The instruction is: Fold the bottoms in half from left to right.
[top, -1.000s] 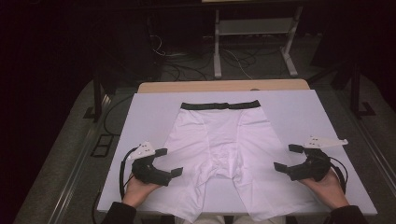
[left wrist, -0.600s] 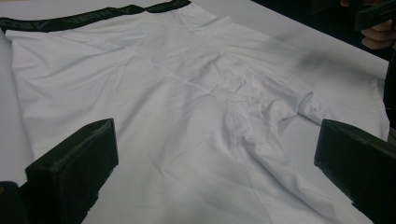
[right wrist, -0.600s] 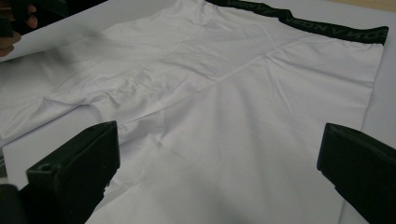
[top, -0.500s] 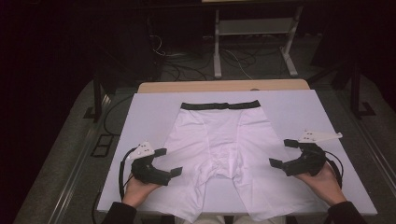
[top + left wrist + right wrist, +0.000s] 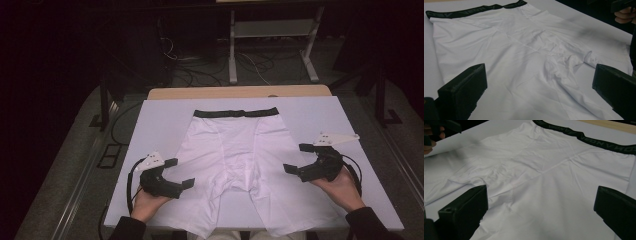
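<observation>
Beside the white shorts [image 5: 235, 160], left tongs [image 5: 174, 172] and right tongs [image 5: 298, 157] gape empty.

Shorts [image 5: 235, 160] lie flat on the table [image 5: 160, 115], between both grippers.

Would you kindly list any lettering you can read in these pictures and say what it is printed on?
Waistband of the shorts: repeated grey capitals, seen upside down in the right gripper view; too blurred to read with certainty.
Same waistband in the left gripper view: letters too faint to read.
High view: no text is legible.
</observation>
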`<act>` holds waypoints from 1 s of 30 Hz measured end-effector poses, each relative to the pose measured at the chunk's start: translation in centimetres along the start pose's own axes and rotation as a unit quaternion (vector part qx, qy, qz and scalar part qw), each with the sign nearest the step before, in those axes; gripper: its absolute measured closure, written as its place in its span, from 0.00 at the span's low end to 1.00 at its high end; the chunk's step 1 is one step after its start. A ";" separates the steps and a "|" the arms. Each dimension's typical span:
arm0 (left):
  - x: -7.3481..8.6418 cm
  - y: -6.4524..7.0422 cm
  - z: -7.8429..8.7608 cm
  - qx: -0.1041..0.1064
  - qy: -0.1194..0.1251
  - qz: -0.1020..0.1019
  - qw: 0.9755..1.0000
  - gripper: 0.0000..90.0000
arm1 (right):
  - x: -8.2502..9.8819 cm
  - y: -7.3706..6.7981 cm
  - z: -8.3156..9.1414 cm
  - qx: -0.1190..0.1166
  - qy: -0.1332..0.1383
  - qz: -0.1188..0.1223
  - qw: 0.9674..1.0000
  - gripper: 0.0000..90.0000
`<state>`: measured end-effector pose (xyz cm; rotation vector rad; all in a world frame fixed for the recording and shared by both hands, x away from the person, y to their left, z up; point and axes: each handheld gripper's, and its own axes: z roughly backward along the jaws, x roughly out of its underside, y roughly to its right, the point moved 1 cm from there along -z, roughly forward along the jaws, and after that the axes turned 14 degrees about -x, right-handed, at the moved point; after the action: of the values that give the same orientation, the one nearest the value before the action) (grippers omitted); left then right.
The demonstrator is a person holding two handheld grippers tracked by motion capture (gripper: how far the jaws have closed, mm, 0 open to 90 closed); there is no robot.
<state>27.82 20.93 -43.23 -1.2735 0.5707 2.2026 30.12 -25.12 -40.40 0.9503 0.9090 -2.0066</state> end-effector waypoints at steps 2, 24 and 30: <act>0.0 0.0 0.0 0.001 0.000 0.001 1.000 0.00 | -0.3 0.0 -0.1 -0.001 0.000 0.001 1.000 0.00; 0.0 -0.1 0.0 0.003 0.000 0.002 1.000 0.00 | -4.0 0.1 -2.1 -0.013 -0.016 0.019 1.000 0.00; 0.0 -0.1 -0.1 0.003 -0.001 0.003 1.000 0.00 | -4.7 0.3 -2.6 -0.016 -0.017 0.020 1.000 0.00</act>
<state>27.90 20.94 -43.25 -1.2681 0.5815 2.2042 33.37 -21.64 -37.80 0.9076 0.8958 -1.9631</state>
